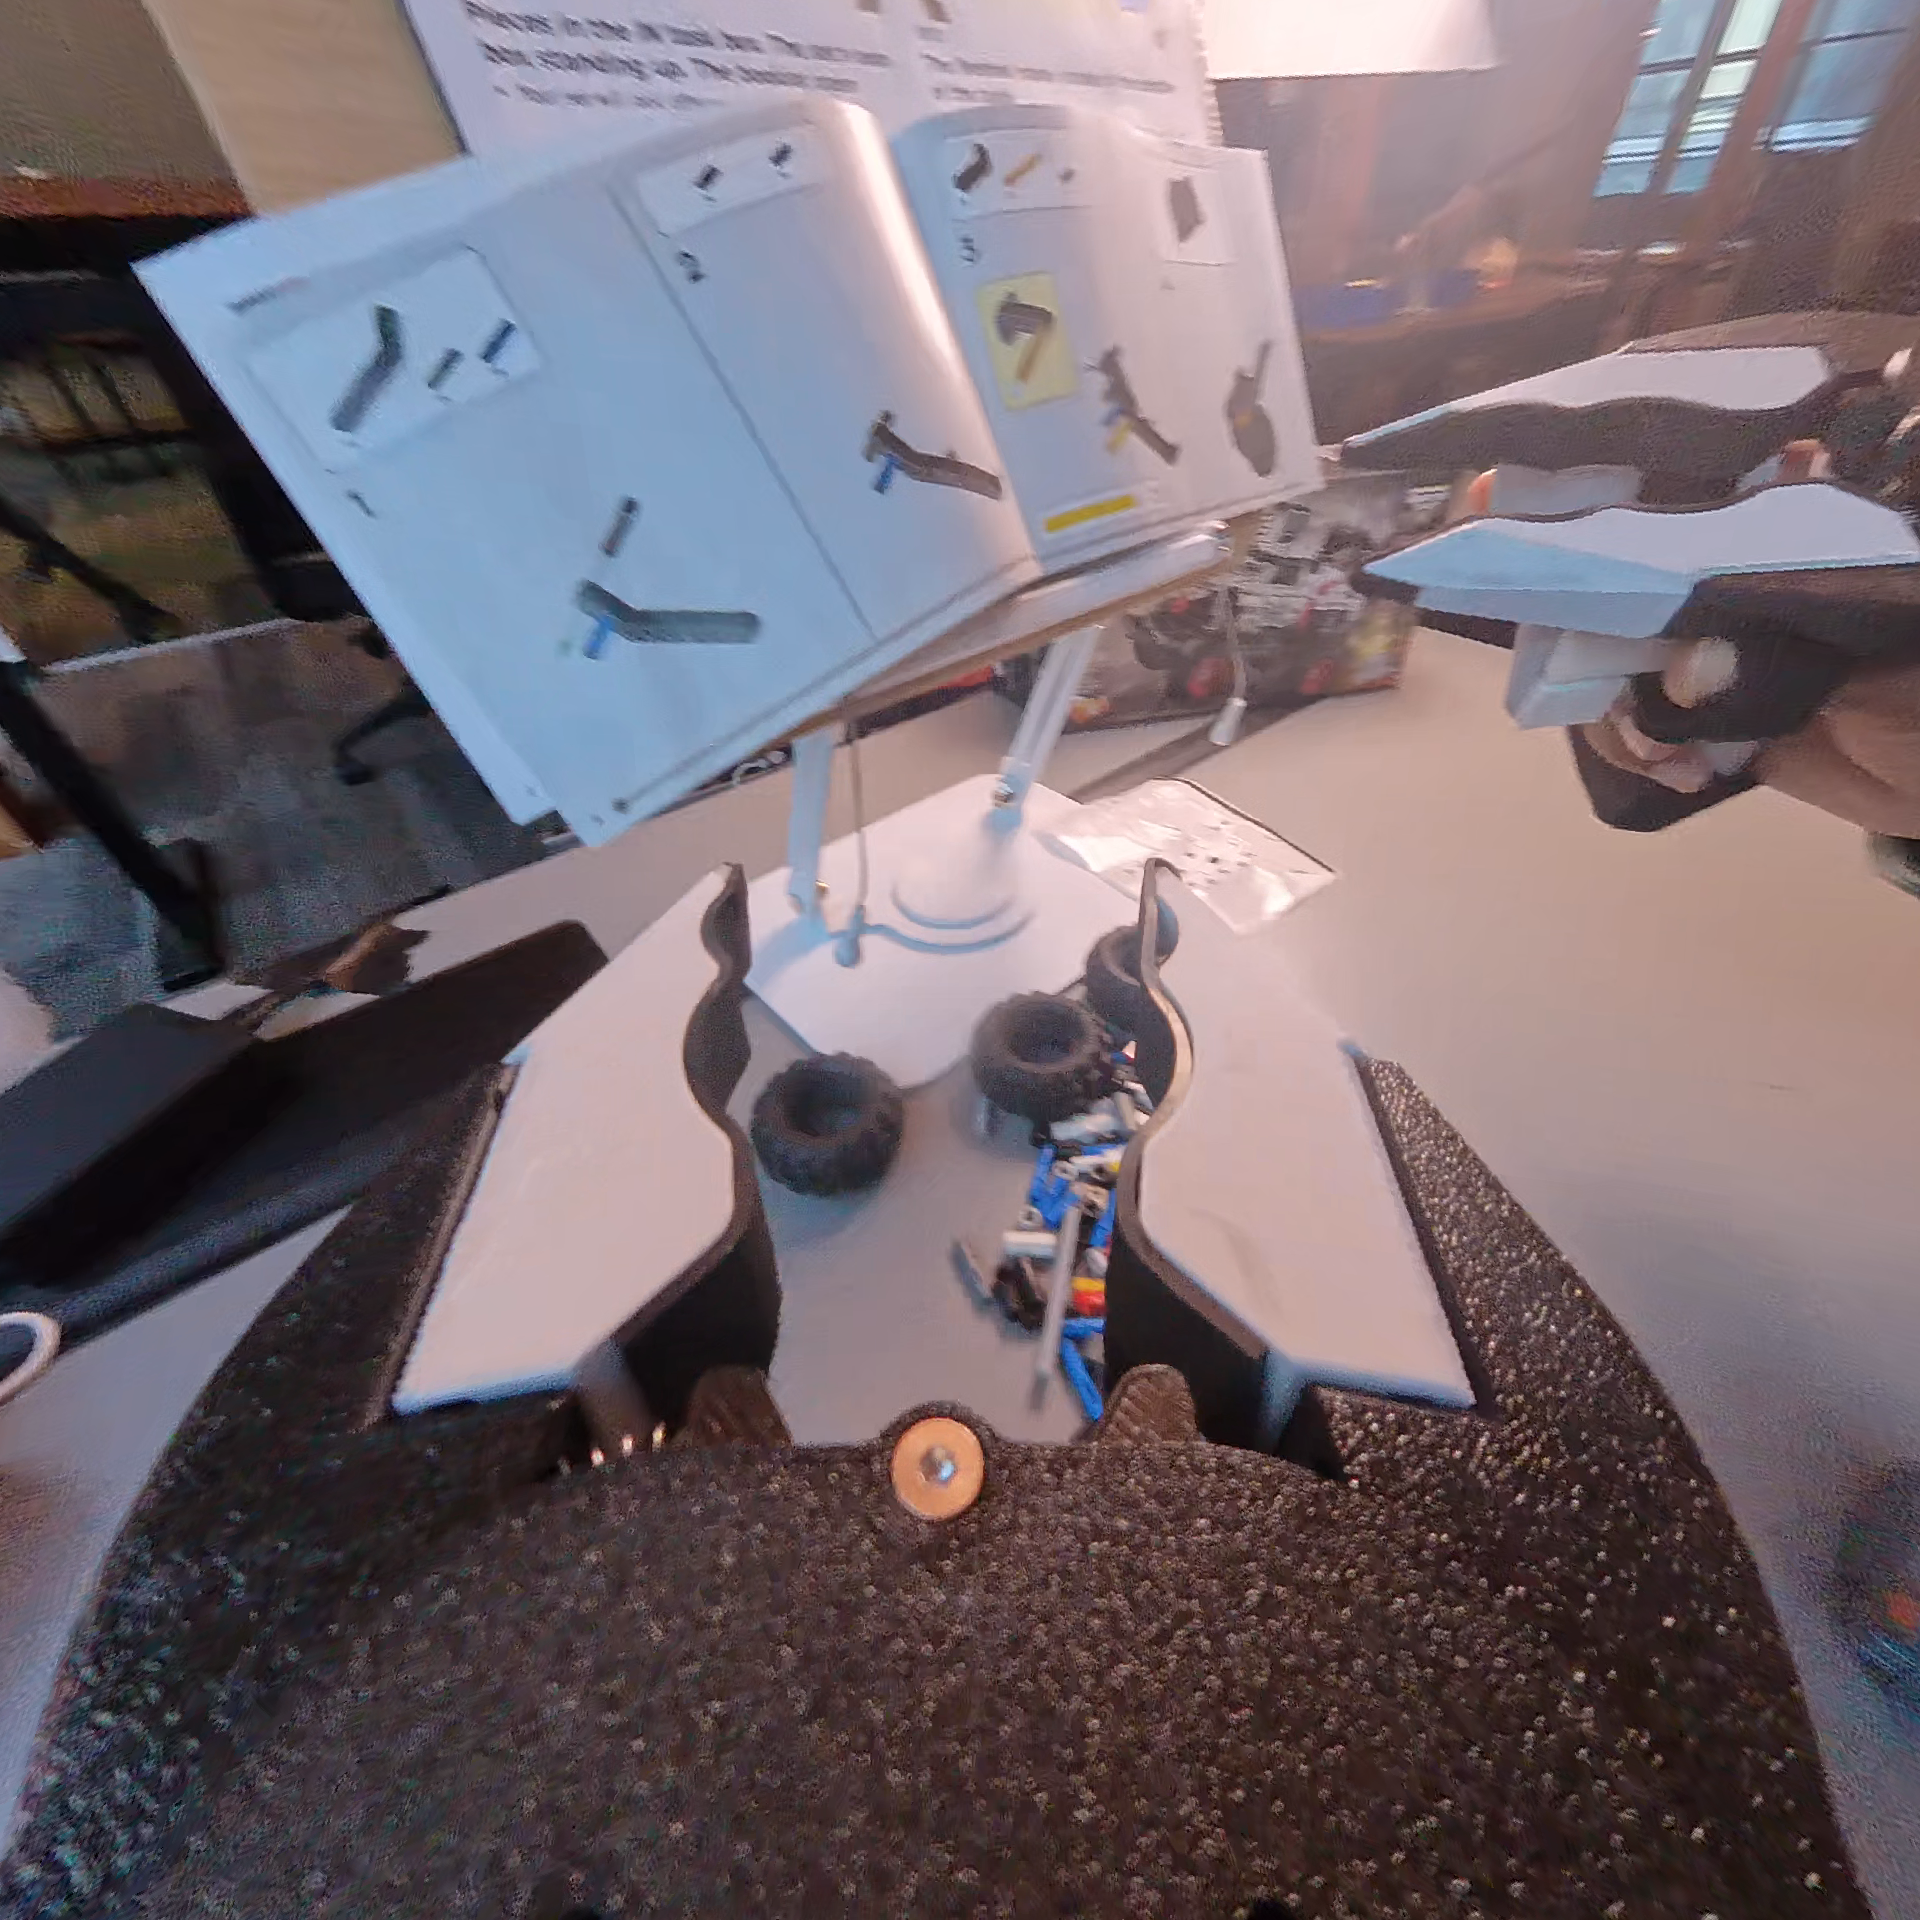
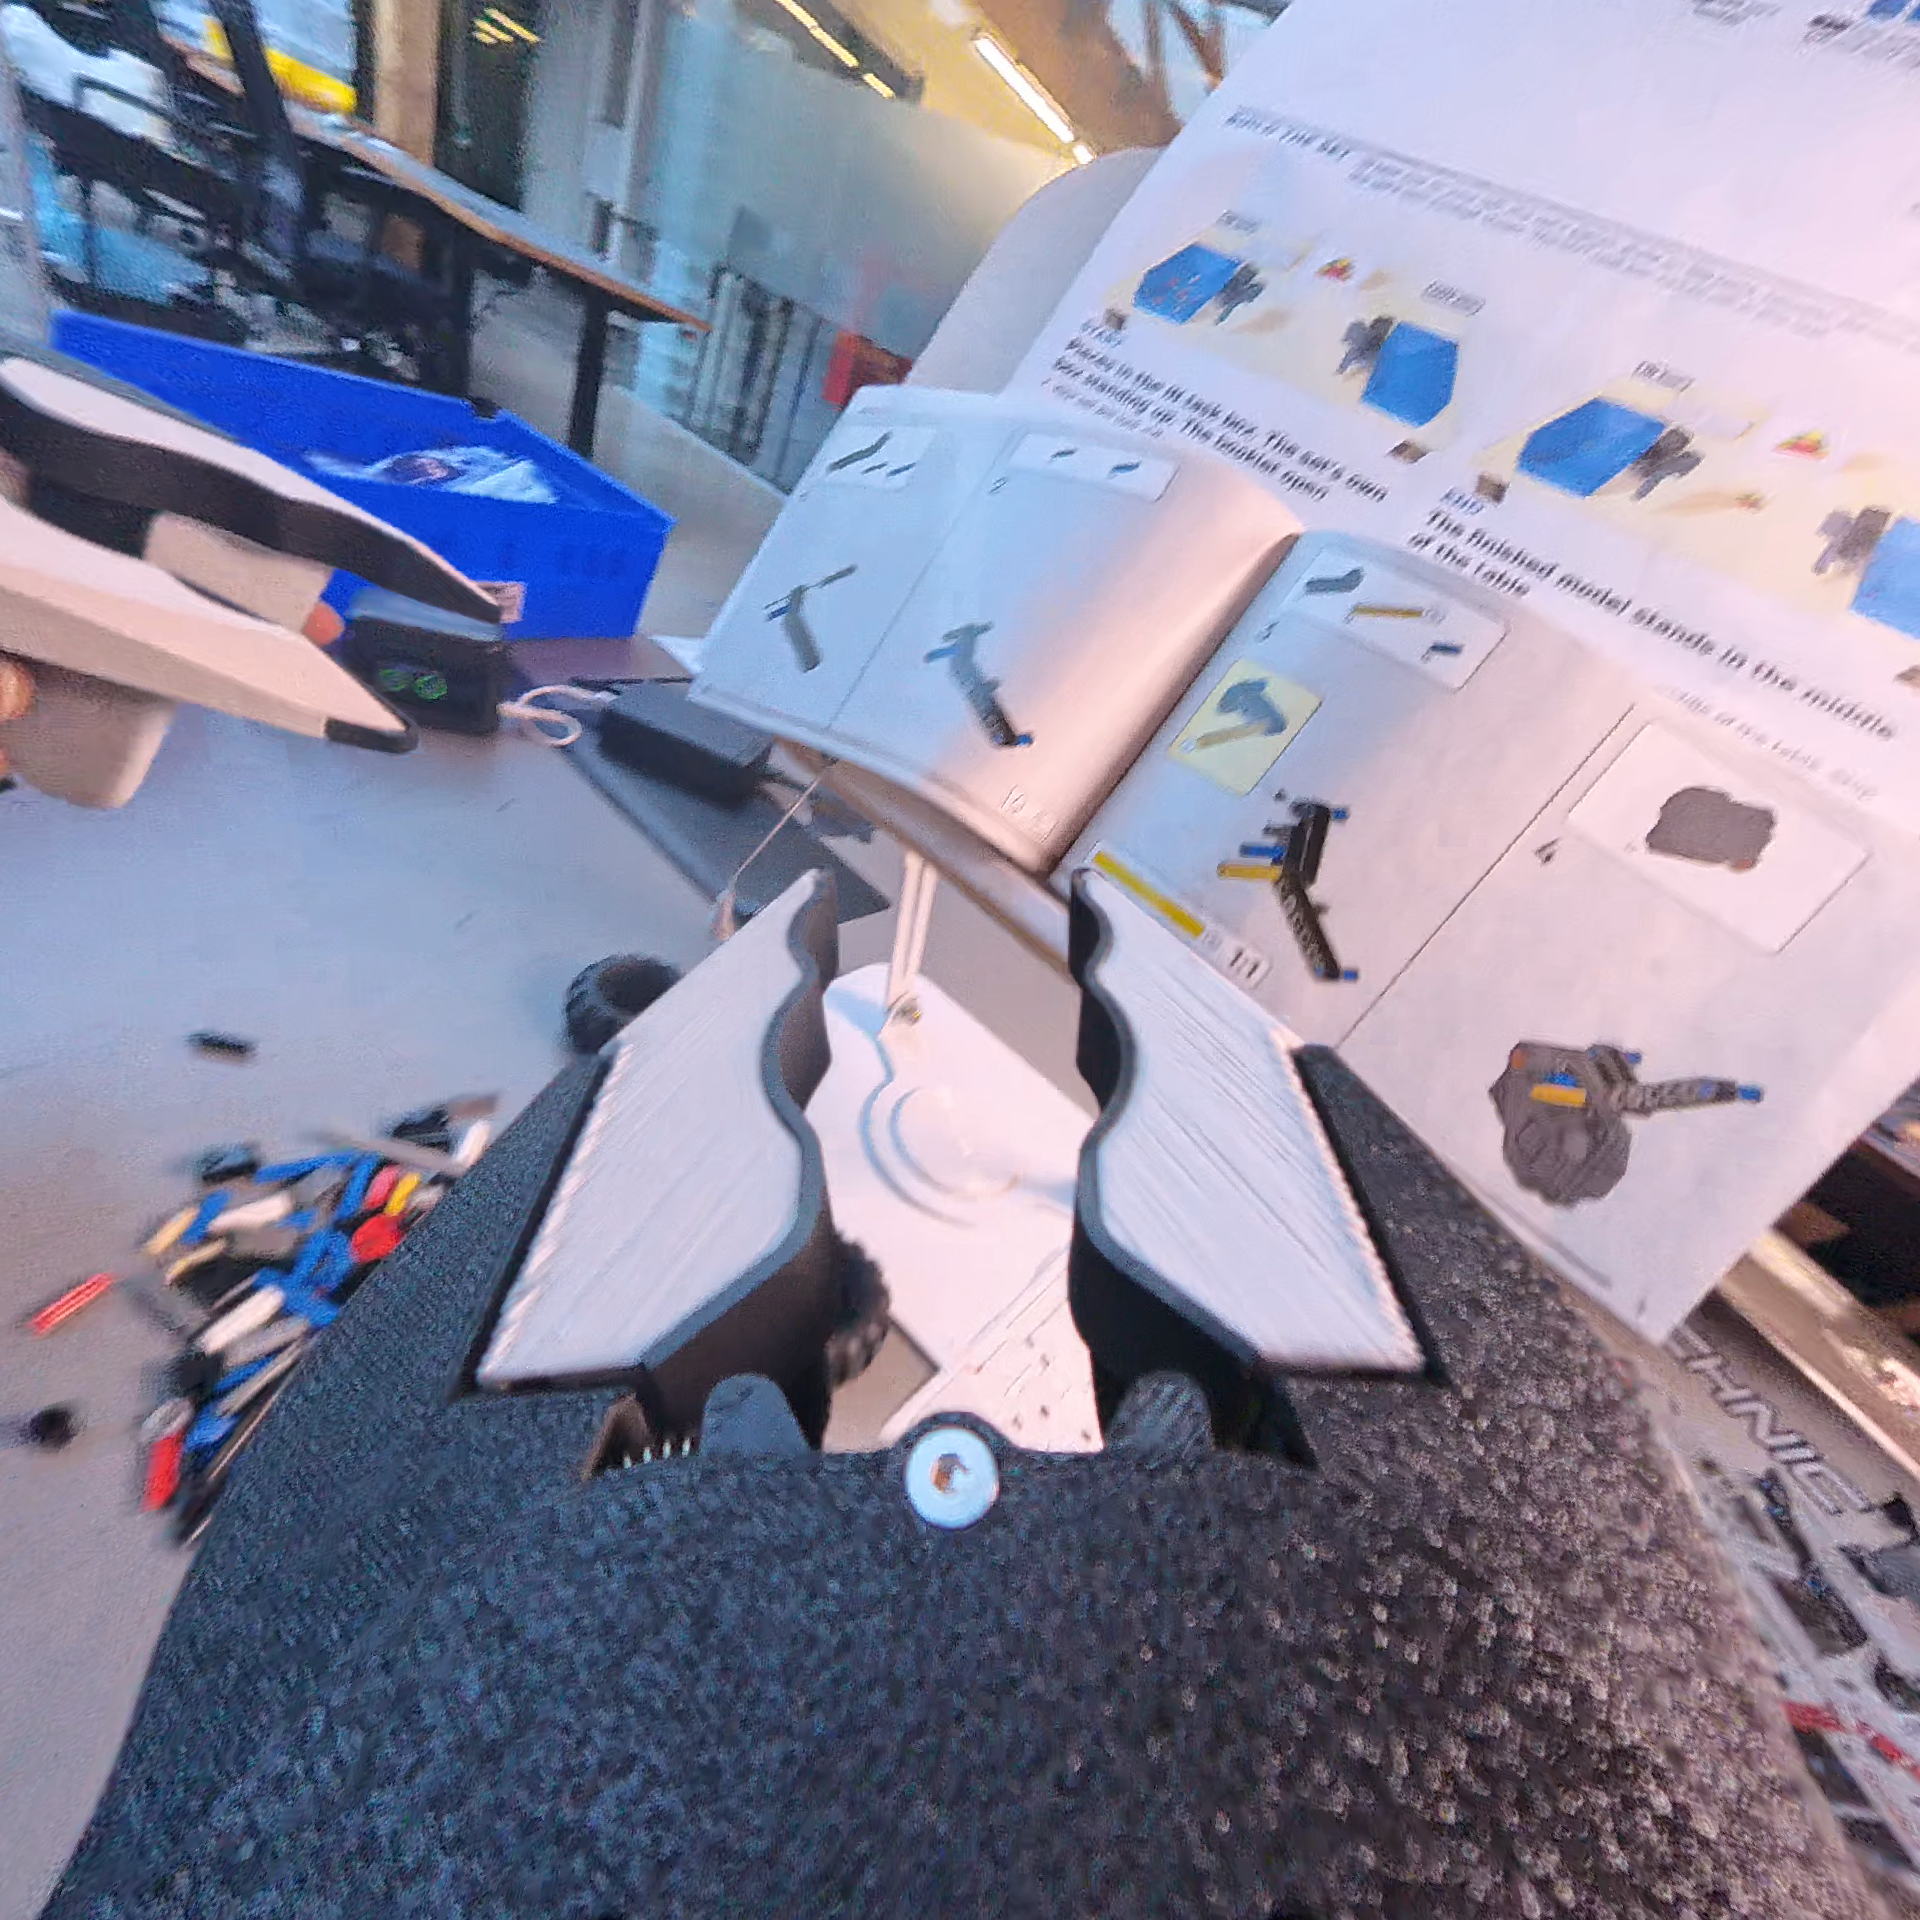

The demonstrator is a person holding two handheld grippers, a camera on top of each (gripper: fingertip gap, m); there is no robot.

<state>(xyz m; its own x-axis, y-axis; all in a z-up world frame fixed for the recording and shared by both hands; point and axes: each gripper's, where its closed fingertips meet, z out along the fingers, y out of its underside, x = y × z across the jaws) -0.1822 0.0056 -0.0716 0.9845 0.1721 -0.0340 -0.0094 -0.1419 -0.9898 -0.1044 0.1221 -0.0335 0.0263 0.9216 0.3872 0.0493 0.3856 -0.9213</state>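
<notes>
My left gripper (image 1: 940, 883) is open and empty, held above a pile of small blue, grey, black and red building pieces (image 1: 1070, 1236) and black rubber tyres (image 1: 826, 1122) (image 1: 1034, 1055) on the grey table. My right gripper (image 2: 951, 894) is open and empty, raised in front of an open instruction booklet (image 2: 1039, 644) on a white stand (image 2: 935, 1132). The booklet also shows in the left wrist view (image 1: 644, 436). The right gripper shows in the left wrist view at the right edge (image 1: 1361, 509), held by a gloved hand. The left gripper shows in the right wrist view at the left edge (image 2: 447, 675). The pile also shows there (image 2: 270, 1257).
A clear plastic bag (image 1: 1195, 862) lies by the stand's base (image 1: 935, 935). A printed toy box (image 1: 1278, 623) stands behind it. A large printed sheet (image 2: 1558, 343) hangs behind the booklet. A blue bin (image 2: 416, 478), a black power brick (image 2: 675, 738) and a small black device (image 2: 426, 665) lie far left.
</notes>
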